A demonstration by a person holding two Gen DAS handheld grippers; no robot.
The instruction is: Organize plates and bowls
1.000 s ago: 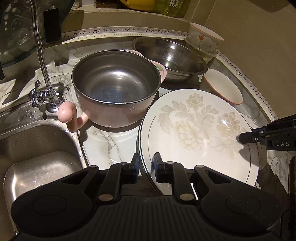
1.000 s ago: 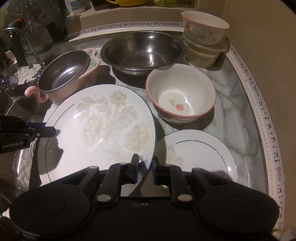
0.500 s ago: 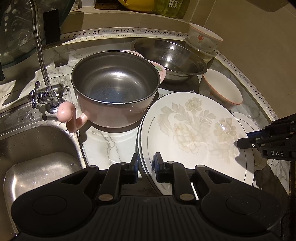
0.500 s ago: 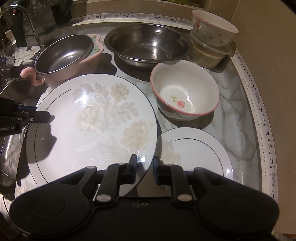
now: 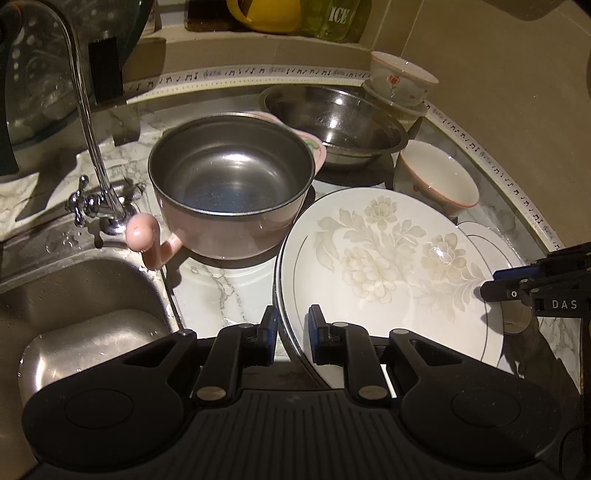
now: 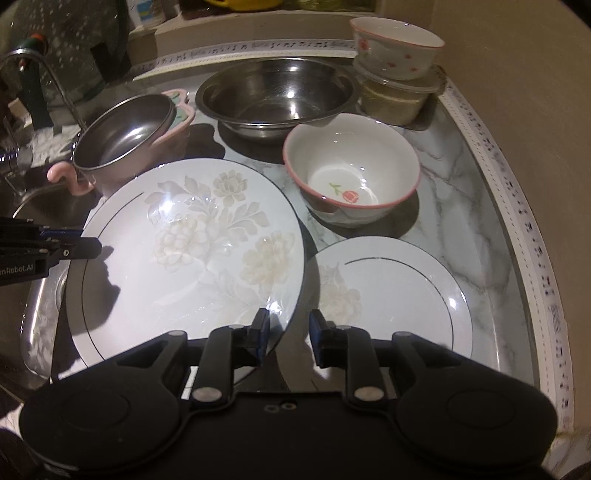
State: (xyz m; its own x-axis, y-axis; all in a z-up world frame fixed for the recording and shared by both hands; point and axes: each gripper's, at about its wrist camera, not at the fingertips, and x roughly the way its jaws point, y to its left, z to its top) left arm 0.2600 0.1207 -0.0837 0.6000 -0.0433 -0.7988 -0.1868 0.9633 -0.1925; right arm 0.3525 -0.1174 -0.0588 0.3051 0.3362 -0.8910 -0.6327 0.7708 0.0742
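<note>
Being held by its opposite rims, the large floral plate (image 6: 192, 251) is lying between both grippers: left gripper (image 5: 291, 330) is clamped on one rim, right gripper (image 6: 286, 332) is being opened around the other, small plate (image 6: 399, 295) just beyond

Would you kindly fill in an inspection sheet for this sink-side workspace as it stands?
Surface: marble counter, crowded.
Job's things: large floral white plate overlapping small white plate; rose-printed ceramic bowl, wide steel bowl and pink-handled steel pot on the counter; second rose bowl atop lidded plastic container.
Clutter: bottles on the back ledge.
Grippers: left gripper shut on the large plate's rim; right gripper with jaws opening, rim between them.
Cables: nothing seen.
Surroundings: steel sink, chrome faucet.
</note>
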